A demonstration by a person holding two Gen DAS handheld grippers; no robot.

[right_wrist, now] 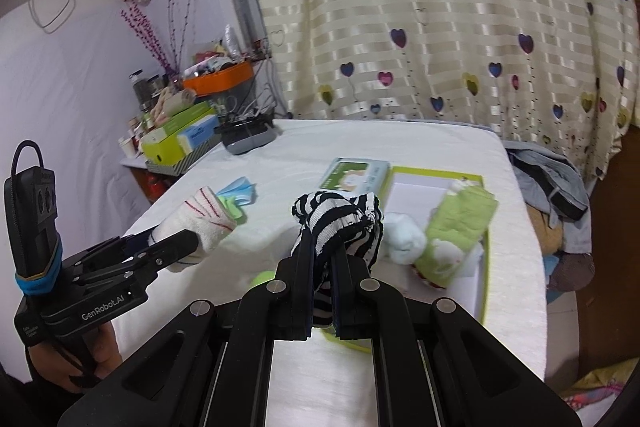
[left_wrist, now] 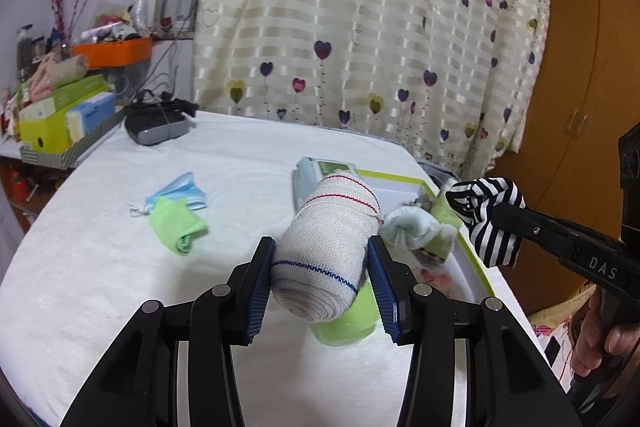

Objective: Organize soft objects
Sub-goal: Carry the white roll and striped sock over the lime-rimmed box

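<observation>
Two grippers: both loaded, raised above the white counter [left_wrist: 120,267].
Left gripper [left_wrist: 322,263]: fingers clamped on the bandage roll [left_wrist: 326,247], held crosswise between them.
Right gripper [right_wrist: 322,259]: fingers together, pinching the striped sock [right_wrist: 340,223].
Green-rimmed box [right_wrist: 486,259]: just ahead of the right fingers, holding rolled socks.

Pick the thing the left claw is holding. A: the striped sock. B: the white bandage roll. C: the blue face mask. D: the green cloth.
B: the left claw has its pads pressed on both sides of the white bandage roll, lifted above the table, while the striped sock sits in the right claw.
</observation>
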